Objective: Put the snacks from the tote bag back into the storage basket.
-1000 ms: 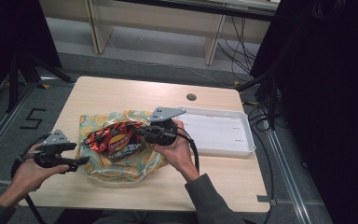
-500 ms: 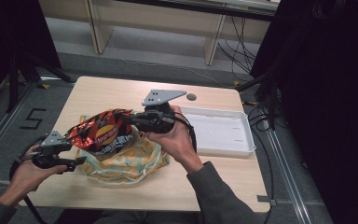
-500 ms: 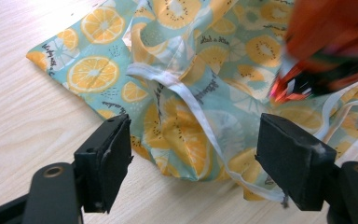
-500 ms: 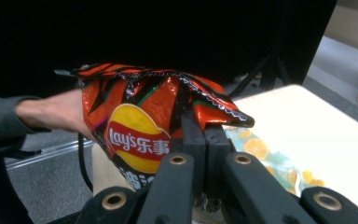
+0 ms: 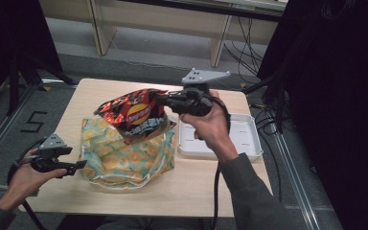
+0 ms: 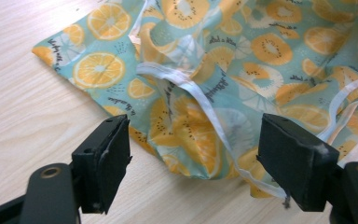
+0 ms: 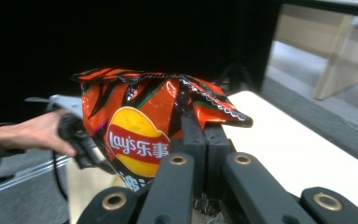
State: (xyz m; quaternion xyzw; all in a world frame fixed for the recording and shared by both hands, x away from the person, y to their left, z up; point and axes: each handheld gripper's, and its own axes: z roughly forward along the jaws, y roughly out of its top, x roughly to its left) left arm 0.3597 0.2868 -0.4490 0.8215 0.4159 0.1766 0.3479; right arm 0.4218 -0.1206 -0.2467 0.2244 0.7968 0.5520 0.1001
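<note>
Work surface: a pale wood-grain rectangular table (image 5: 124, 191) with a small dark round hole near its far edge. It stands on grey floor beside metal rails; a floor marking reads "5". Light wooden furniture legs stand beyond, and dark curtains hang at both sides.

A teal fabric bag printed with orange slices (image 5: 124, 155) lies crumpled on the table, white trim at its mouth. A shallow white rectangular plastic tray (image 5: 249, 148) sits just beside it, to the right.

The right gripper (image 5: 165, 100) is clenched on the edge of a red and black foil Lay's crisp packet (image 5: 134, 112), held raised above the bag.

The left gripper (image 6: 193, 154) rests low at the bag's near left corner, jaws spread wide, grasping nothing.
</note>
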